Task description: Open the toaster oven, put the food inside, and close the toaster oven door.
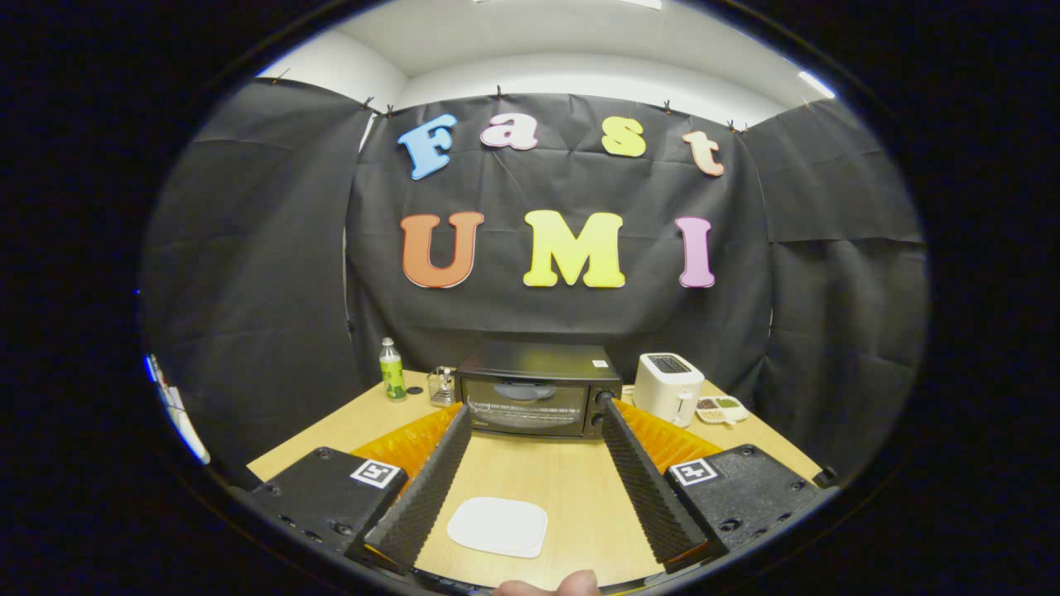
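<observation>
Hand-held gripper [534, 414] spread wide, empty, above wooden surface [571, 488]. Toaster oven [537, 393], door closed, sat at 12 o'clock just beyond fingertips. White plate [498, 526] lay between the fingers. White toaster [669, 386] at 1 o'clock, green bottle [392, 369] at 11.

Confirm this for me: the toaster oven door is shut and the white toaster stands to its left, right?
Not quite. In the gripper view the white toaster stands to the right of the toaster oven, not its left. The door is indeed shut.
</observation>
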`<state>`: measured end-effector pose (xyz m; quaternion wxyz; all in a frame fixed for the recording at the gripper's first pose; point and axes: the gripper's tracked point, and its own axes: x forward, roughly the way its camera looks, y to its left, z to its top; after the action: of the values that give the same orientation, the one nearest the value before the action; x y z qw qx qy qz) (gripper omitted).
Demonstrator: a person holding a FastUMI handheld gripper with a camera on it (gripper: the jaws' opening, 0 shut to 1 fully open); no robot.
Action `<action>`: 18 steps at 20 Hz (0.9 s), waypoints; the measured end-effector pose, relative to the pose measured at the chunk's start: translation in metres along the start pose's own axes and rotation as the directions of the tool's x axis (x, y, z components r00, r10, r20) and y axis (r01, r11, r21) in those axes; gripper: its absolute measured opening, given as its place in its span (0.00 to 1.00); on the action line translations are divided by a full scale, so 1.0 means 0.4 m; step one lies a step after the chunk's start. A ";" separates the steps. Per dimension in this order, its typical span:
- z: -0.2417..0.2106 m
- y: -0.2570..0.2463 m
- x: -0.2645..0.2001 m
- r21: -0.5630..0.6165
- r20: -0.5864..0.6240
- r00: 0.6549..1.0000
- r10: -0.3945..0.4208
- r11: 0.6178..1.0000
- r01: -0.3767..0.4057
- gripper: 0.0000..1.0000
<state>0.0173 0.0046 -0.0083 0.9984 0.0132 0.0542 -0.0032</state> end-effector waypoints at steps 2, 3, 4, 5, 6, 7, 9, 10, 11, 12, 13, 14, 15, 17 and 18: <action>-0.025 0.015 -0.033 0.012 0.010 1.000 0.005 1.000 -0.005 1.00; -0.031 0.022 -0.045 0.024 0.022 1.000 0.004 1.000 -0.005 1.00; -0.041 0.030 -0.054 0.019 0.021 1.000 0.005 1.000 -0.005 1.00; -0.051 0.035 -0.061 0.008 0.022 1.000 0.003 1.000 -0.004 1.00; -0.062 0.035 -0.067 0.001 0.015 1.000 0.000 1.000 0.000 1.00; -0.069 0.036 -0.075 0.013 0.015 1.000 -0.001 1.000 0.001 1.00; -0.069 0.031 -0.088 0.033 0.015 1.000 -0.011 0.999 0.011 1.00; -0.066 0.021 -0.094 0.034 0.022 0.999 -0.028 0.999 0.027 1.00; -0.065 0.014 -0.103 0.029 0.029 0.999 -0.042 0.999 0.041 1.00; -0.066 0.012 -0.105 0.027 0.025 0.998 -0.049 0.998 0.049 1.00; -0.072 0.016 -0.107 0.027 0.025 0.998 -0.052 0.998 0.051 1.00; -0.072 0.022 -0.109 0.023 0.021 0.998 -0.053 0.998 0.053 1.00; -0.069 0.028 -0.112 0.019 0.028 0.998 -0.052 0.999 0.051 1.00; -0.077 0.053 -0.114 0.018 0.017 0.999 -0.028 0.999 0.028 1.00; -0.081 0.060 -0.115 0.019 0.013 1.000 -0.019 1.000 0.019 1.00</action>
<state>-0.0318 0.0298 -0.0350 0.9985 0.0218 0.0477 -0.0132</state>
